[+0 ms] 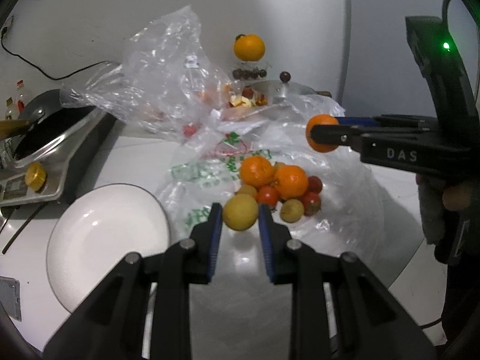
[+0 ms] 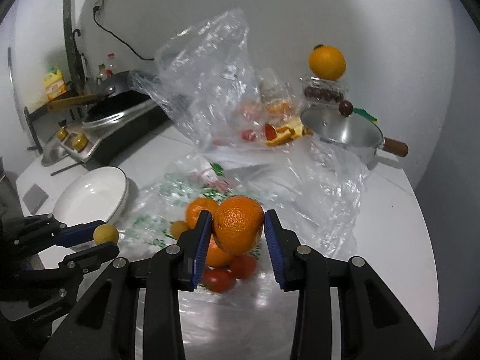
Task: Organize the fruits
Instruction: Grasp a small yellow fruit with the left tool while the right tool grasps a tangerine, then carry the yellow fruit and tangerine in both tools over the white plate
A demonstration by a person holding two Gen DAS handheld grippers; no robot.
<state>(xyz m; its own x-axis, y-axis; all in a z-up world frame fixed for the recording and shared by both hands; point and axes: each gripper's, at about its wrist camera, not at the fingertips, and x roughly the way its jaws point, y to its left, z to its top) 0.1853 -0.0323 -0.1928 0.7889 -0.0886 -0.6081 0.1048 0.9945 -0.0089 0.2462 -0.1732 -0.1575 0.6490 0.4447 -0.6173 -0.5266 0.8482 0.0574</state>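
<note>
My left gripper (image 1: 240,214) is shut on a small yellow fruit (image 1: 240,212), held above the counter; the same yellow fruit (image 2: 105,234) shows in the right wrist view at the left gripper's tips. My right gripper (image 2: 237,228) is shut on an orange mandarin (image 2: 238,229), lifted over the pile; the left wrist view shows that mandarin (image 1: 322,121) at right. On a flat plastic bag (image 1: 207,171) lies a heap of mandarins (image 1: 290,180), small red tomatoes (image 1: 267,195) and yellow fruits (image 1: 291,210). A white empty plate (image 1: 105,240) sits left of the heap.
A crumpled clear bag (image 1: 162,69) stands behind the heap. A steel pot (image 2: 345,132) with a wooden handle is at the back right, an orange (image 2: 327,62) on a jar behind it. A stove with a dark pan (image 1: 51,132) stands at left. Fruit peels (image 2: 285,135) lie by the pot.
</note>
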